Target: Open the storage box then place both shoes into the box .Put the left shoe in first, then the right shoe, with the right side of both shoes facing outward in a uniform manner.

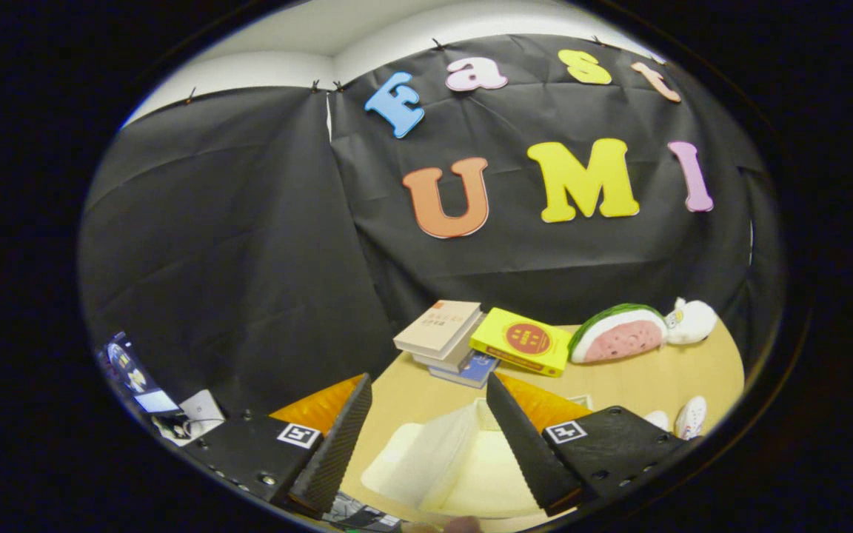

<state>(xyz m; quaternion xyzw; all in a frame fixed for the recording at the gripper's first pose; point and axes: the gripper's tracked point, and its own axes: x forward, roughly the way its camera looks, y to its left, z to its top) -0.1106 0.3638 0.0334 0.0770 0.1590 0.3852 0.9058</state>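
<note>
Hand-held gripper [426, 437] spread wide, gripping nothing, hovering over translucent storage box [445, 466] on the bench [619, 381], lid flap apparently raised between the fingers. One white shoe [691, 417] beyond the right finger, with something pale beside it, likely the second shoe. Risks: thin lid slipping off the fingers or dropping back shut; grabbing the wrong shoe first, left/right unreadable from here; books [449, 337], yellow box [521, 340] and watermelon plush [617, 334] well clear.

a recording booth: black cloth wall [249, 244], wooden table [656, 377].
</note>
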